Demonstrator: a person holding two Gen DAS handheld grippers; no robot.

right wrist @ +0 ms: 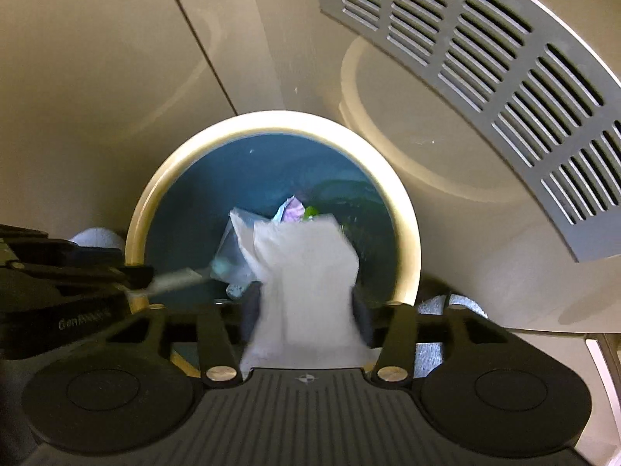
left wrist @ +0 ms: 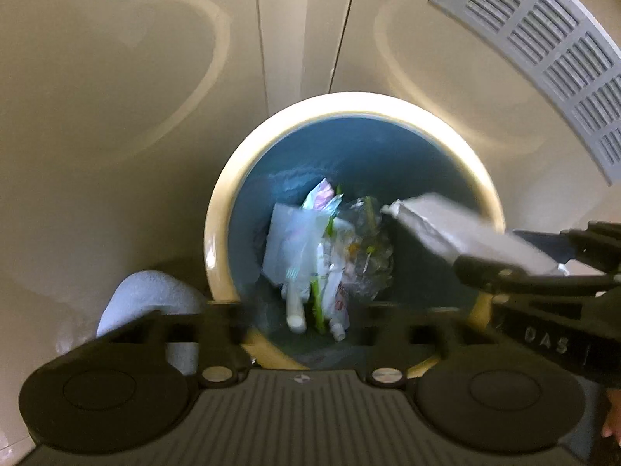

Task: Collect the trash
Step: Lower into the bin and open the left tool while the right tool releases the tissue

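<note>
Both my tools hang over the bin (left wrist: 217,209), trash (left wrist: 330,256) already below. Left tool (left wrist: 306,322) stands wide, empty; right tool (right wrist: 306,310) is parted around a paper sheet (right wrist: 306,272), nearly dropped.

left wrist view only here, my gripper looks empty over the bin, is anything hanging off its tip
observer: Yes. In the right wrist view a slim pale item juts from the left gripper tip, above the bin. It is too blurred to tell whether they touch.
operator: is the white paper in the right gripper clamped
observer: Seen from above, it fills the gap between fingers that stand well apart, so it looks loose.
operator: i see one pale fluffy thing by the bin, any more
observer: A second fluffy thing sits on the bin's opposite side.
</note>
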